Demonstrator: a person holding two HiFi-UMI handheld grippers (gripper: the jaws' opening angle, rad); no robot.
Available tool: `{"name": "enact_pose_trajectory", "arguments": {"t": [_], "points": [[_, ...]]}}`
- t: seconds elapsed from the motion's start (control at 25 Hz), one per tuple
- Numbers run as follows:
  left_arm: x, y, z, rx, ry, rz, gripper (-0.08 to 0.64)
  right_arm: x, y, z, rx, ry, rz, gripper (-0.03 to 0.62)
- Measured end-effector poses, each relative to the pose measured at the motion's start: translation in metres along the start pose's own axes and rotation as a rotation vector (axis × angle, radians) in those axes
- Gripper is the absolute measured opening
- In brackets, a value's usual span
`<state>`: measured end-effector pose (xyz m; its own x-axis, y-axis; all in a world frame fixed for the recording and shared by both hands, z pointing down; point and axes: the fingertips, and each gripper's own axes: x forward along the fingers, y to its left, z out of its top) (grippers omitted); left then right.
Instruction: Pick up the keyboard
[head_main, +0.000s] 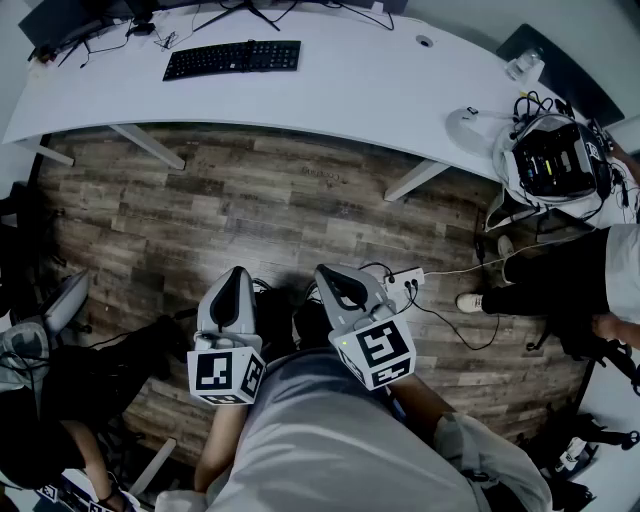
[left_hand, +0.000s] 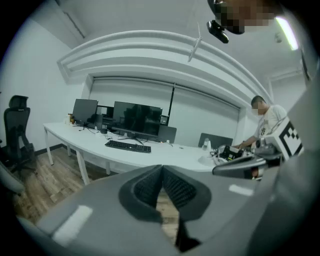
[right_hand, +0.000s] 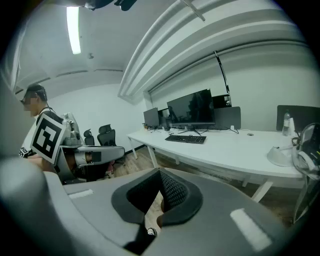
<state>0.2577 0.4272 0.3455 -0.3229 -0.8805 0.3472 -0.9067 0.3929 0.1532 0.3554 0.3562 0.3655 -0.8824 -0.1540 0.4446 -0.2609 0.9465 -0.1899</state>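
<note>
— So, head view first: where is the keyboard (head_main: 233, 58)?
— Upper left of the frame, flat on the white desk (head_main: 360, 85), well apart from both tools. The left gripper (head_main: 236, 275) and right gripper (head_main: 335, 275) hover low in the frame, over the wooden floor (head_main: 280, 210).
— And the left gripper view?
— Its jaws meet at the tips with nothing between them. The keyboard (left_hand: 127, 145) lies left of centre, in front of the monitors (left_hand: 135, 120).
— Right gripper view?
— Jaws closed too, and empty. The keyboard (right_hand: 186, 139) sits just above them, mid-frame.
— How will it handle?
— I judge it light, stiff and long, in smooth plastic. Pinched at one end, it would likely tip and twist. Better to open both grippers and take its two short ends by the rim, not the keys.
</note>
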Motion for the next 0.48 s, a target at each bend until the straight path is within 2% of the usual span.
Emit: {"name": "enact_pose_trajectory", "arguments": {"t": [0.24, 0.48], "points": [[0.02, 0.001, 0.003, -0.007, 0.007, -0.007, 0.0, 0.008, -0.02, 0.002, 0.019, -0.003, -0.024, 0.0], [0.04, 0.011, 0.008, -0.02, 0.014, -0.016, 0.0, 0.021, -0.033, 0.011, 0.11, -0.008, -0.005, 0.0]]}}
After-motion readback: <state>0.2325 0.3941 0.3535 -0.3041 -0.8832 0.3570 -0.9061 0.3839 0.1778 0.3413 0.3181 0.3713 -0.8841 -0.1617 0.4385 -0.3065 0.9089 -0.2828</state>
